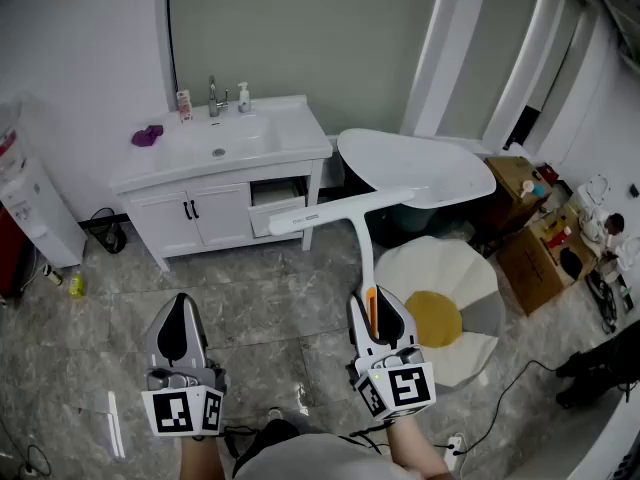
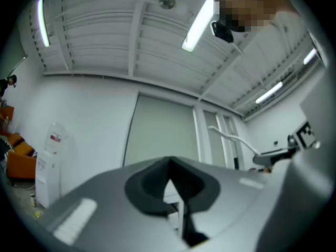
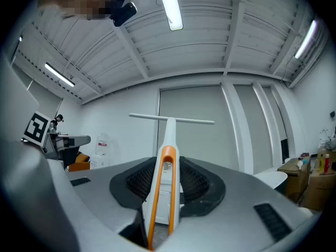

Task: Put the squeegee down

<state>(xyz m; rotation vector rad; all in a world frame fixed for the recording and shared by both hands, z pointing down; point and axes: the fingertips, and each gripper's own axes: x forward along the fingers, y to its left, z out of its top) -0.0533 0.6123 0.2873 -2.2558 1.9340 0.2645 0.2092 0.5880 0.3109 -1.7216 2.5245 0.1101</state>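
The squeegee (image 1: 345,209) is white with an orange-edged handle and a long crossbar blade. My right gripper (image 1: 372,320) is shut on its handle and holds it out level, the blade pointing toward the vanity. In the right gripper view the squeegee (image 3: 167,140) runs straight out between the black pads (image 3: 193,185), which press on its handle. My left gripper (image 1: 178,330) hangs at the lower left of the head view, shut with nothing in it. In the left gripper view its pads (image 2: 170,185) meet, and only the wall and ceiling show beyond.
A white vanity (image 1: 225,158) with sink and faucet stands ahead. A white bathtub (image 1: 415,168) lies to its right. A round white and yellow rug (image 1: 440,308) is under my right gripper. Cardboard boxes (image 1: 540,238) with bottles sit at right. A water dispenser (image 1: 30,208) stands at left.
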